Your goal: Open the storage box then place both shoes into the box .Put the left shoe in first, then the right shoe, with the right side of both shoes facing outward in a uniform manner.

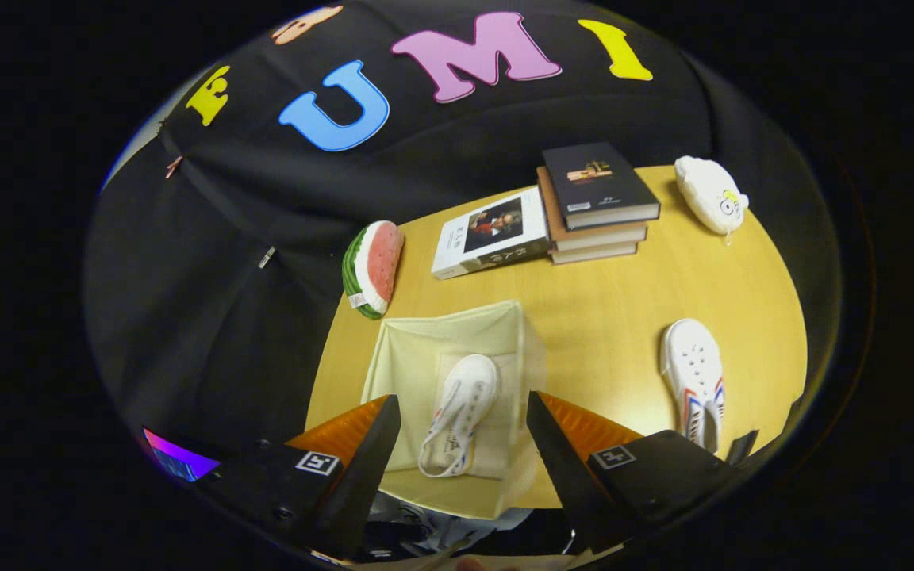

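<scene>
The tool (463,444) is hanging wide open above the storage box (401,357) in the lower middle of the frame, its two dark fingers standing well apart and holding nothing. One white shoe (461,412) is lying inside the open box, between the fingers as seen from above, while the second shoe (693,381) is waiting on the bench (608,317) at lower right, well apart from the box. The risk, as I am judging it, is that the second shoe gets gripped by its soft upper and twists on the way over, landing with the wrong side outward (or knocking the thin box wall inward). Which shoe is left or right is hard to tell here, and the box's near rim is partly hidden behind the fingers.
</scene>
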The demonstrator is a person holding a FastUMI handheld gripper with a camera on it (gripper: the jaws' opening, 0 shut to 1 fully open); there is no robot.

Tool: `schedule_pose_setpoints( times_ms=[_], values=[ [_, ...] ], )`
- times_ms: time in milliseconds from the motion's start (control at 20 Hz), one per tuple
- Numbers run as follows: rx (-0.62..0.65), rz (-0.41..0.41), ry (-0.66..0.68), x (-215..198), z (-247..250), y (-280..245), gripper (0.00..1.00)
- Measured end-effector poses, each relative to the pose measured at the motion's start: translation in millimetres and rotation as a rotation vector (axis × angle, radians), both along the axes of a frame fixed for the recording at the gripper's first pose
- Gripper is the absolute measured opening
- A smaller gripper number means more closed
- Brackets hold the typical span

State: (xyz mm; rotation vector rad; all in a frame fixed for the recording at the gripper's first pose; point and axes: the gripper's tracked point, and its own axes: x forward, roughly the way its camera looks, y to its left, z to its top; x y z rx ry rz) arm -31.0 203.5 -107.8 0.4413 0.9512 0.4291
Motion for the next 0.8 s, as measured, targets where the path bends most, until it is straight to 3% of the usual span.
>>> schedule_pose_setpoints(
  times_ms=[150,450,650,800],
  values=[
    [-0.058,-0.026,-0.039,-6,-12,-62,0.99],
    [-0.405,-0.008,-0.039,-30,-115,-194,0.98],
    [-0.51,0.037,-0.012,-40,-177,-235,0.97],
    [-0.541,0.098,0.005,-43,-213,-242,0.91]
  ],
)
